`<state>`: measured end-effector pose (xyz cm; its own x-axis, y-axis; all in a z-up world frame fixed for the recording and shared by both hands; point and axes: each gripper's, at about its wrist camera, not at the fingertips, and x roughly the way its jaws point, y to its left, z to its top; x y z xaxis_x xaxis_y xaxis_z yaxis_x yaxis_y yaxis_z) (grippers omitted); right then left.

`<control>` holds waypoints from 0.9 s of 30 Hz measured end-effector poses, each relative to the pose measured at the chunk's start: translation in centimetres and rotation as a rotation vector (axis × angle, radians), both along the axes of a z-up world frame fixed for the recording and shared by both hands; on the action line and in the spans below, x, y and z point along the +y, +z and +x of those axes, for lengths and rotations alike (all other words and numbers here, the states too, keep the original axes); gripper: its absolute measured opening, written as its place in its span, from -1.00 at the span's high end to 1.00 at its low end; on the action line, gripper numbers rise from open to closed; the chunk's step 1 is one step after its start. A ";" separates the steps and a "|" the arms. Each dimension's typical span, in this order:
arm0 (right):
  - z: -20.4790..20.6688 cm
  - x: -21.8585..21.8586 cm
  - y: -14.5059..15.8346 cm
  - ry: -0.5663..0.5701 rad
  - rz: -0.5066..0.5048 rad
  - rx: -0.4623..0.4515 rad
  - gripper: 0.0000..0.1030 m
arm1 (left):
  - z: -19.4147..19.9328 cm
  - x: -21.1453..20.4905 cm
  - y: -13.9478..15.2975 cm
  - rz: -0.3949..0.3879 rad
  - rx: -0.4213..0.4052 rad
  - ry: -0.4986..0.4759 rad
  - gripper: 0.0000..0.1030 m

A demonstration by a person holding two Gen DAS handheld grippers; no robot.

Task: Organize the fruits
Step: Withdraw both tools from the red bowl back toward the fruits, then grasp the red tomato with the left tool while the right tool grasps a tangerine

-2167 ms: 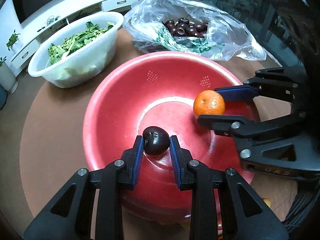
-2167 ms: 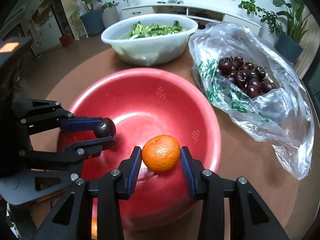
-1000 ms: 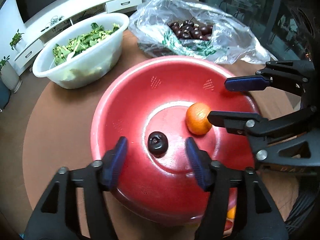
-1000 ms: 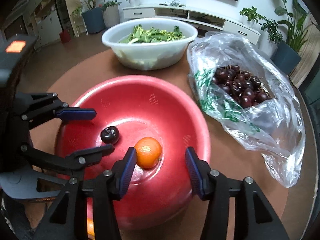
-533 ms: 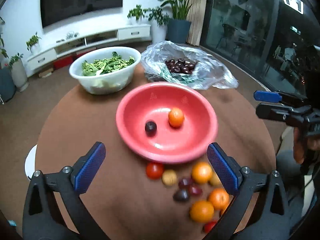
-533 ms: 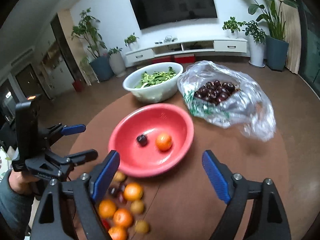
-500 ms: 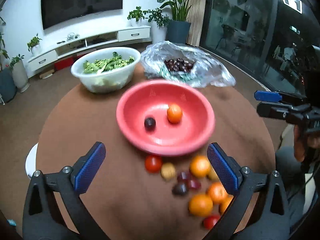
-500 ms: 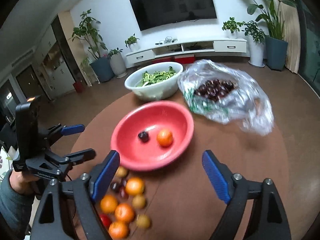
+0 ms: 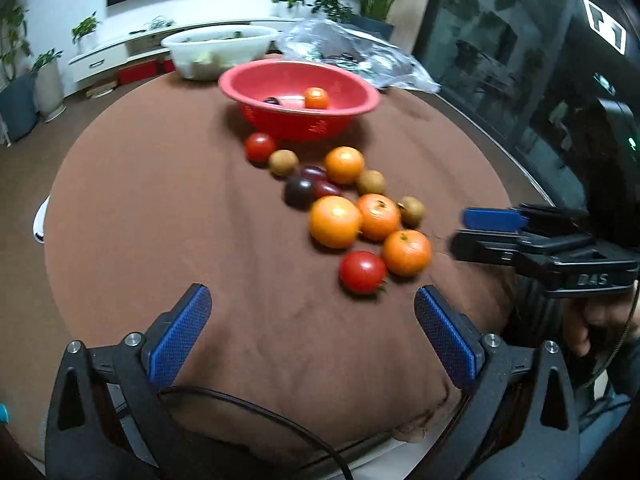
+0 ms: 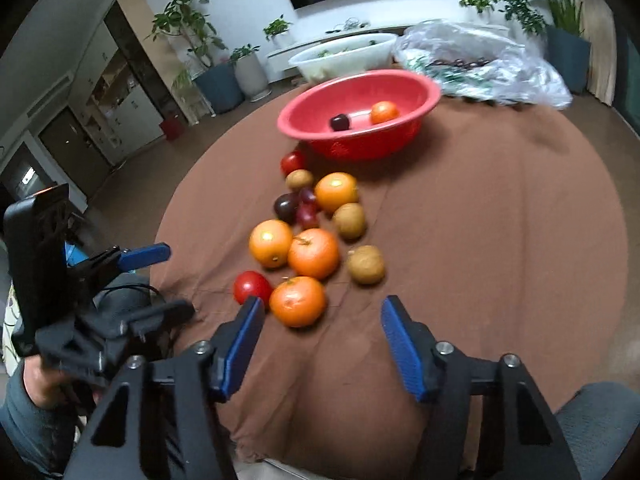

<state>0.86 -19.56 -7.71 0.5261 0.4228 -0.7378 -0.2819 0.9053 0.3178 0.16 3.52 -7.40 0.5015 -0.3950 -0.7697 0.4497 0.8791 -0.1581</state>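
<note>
A red bowl (image 9: 256, 112) (image 10: 360, 148) stands on the brown table and holds an orange (image 9: 316, 98) (image 10: 384, 112) and a dark plum (image 9: 272, 101) (image 10: 340, 123). Loose fruit lies in front of the bowl: several oranges (image 9: 335, 222) (image 10: 297, 301), two red tomatoes (image 9: 362, 272) (image 10: 252, 287), kiwis (image 10: 365, 265) and dark plums (image 9: 298, 192). My left gripper (image 9: 316, 332) is open and empty near the table's front edge. My right gripper (image 10: 322, 344) is open and empty, just short of the nearest orange.
A white bowl of greens (image 9: 218, 50) (image 10: 344, 58) and a clear plastic bag of dark cherries (image 9: 352, 54) (image 10: 480, 64) sit behind the red bowl. The brown cloth (image 9: 160, 200) covers a round table. Dark glass is on the right.
Both grippers have let go of the plum and the orange, which now lie in the bowl. Both have opened wide and pulled back to the table's near edge.
</note>
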 end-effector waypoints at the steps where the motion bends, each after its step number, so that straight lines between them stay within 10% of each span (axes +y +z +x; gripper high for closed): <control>1: 0.2 0.4 0.0 0.006 -0.004 -0.005 -0.25 | -0.1 -0.2 -0.1 0.001 0.000 -0.005 -0.99; 27: 1.9 3.1 -2.4 0.114 -0.038 0.069 0.23 | 0.8 -1.2 -0.5 0.047 -0.010 -0.063 -0.83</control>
